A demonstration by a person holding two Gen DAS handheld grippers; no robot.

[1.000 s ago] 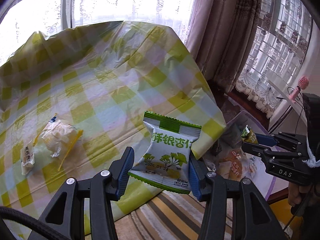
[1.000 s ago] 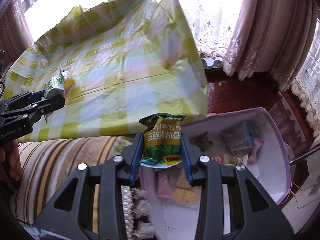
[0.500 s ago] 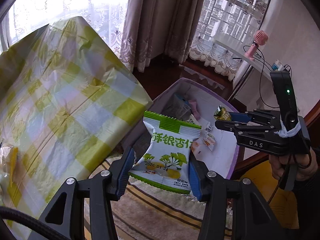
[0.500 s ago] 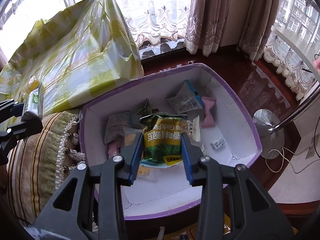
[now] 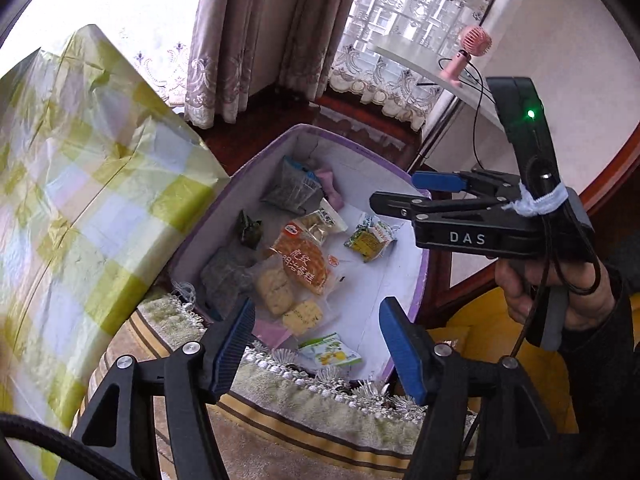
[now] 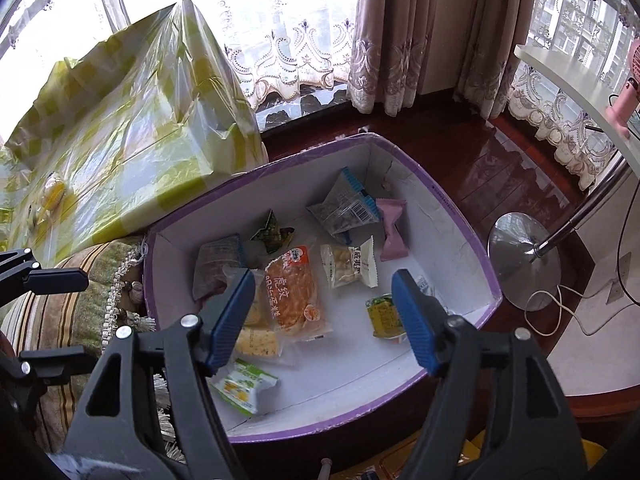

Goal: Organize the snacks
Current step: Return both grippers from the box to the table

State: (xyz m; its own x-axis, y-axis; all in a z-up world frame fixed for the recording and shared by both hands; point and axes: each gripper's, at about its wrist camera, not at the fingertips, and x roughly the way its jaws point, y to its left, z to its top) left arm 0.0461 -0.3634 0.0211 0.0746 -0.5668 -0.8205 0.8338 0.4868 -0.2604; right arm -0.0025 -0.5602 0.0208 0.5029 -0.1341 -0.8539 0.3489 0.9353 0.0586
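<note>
Both the left gripper [image 5: 316, 344] and right gripper [image 6: 324, 316] have just opened, empty, above the box [image 6: 460, 216].

yellow-green packet [image 6: 385, 316]: right edge hidden behind right gripper [image 6: 323, 314] finger | small print: unreadable

glossy plastic tablecloth [image 6: 132, 136]; matt cardboard box [image 6: 452, 236]
</note>
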